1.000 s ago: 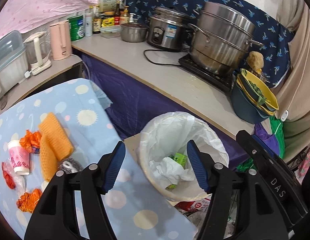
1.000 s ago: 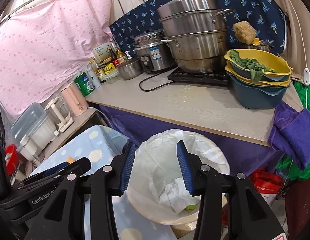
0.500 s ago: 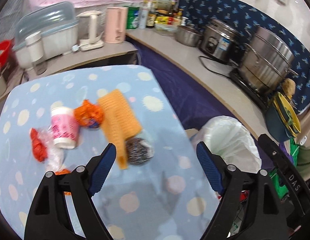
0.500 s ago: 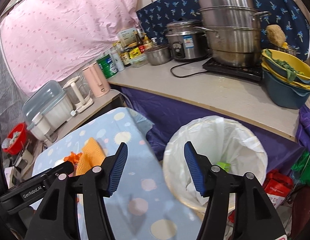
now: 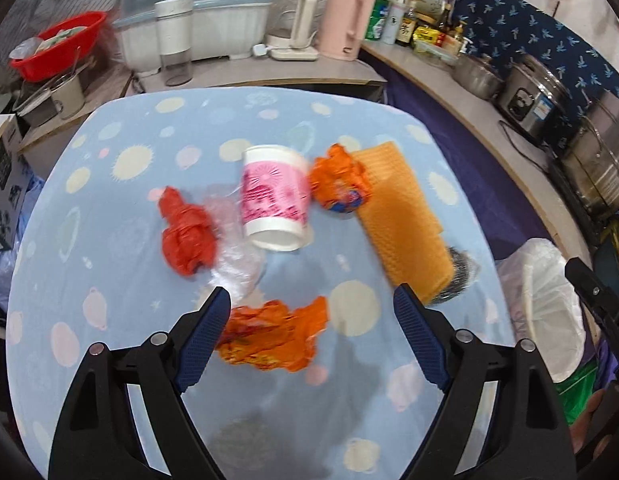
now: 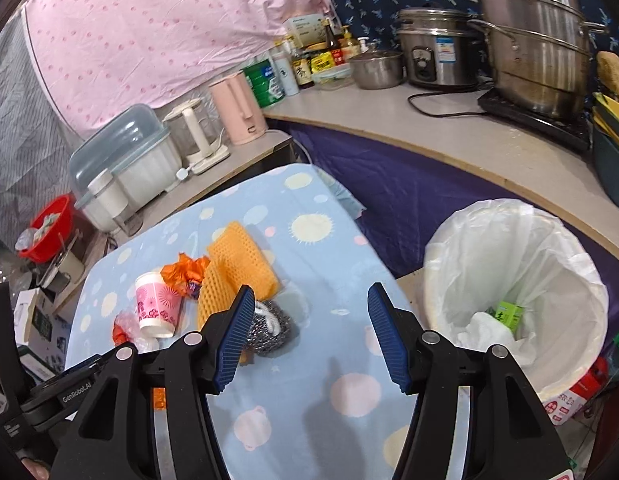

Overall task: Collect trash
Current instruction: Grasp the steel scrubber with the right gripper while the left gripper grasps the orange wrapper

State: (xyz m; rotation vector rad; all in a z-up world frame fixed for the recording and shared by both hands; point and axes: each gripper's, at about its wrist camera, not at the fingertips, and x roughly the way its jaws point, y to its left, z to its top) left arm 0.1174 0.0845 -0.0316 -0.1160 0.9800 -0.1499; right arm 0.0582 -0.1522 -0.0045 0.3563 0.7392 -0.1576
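Observation:
My left gripper (image 5: 311,322) is open and empty above the blue dotted table (image 5: 109,280), with a crumpled orange wrapper (image 5: 273,338) between its fingers. Beyond lie a pink-and-white paper cup (image 5: 275,204) on its side, a red crumpled bag (image 5: 185,236), clear plastic (image 5: 237,264) and a second orange wrapper (image 5: 339,186). My right gripper (image 6: 311,328) is open and empty over the table's right part. The white-lined trash bin (image 6: 517,280) stands to the right, holding white paper and a green box (image 6: 507,314).
An orange cloth (image 5: 405,220) and a steel scourer (image 5: 461,276) lie on the table's right side. A counter (image 6: 449,136) behind holds pots, a rice cooker, bottles and a pink kettle (image 6: 239,108). A dish rack (image 5: 193,24) and red basin (image 5: 59,44) stand at the back left.
Both grippers swung left from above the bin to over the table. The left gripper now hangs over the near orange wrapper. Both stayed open.

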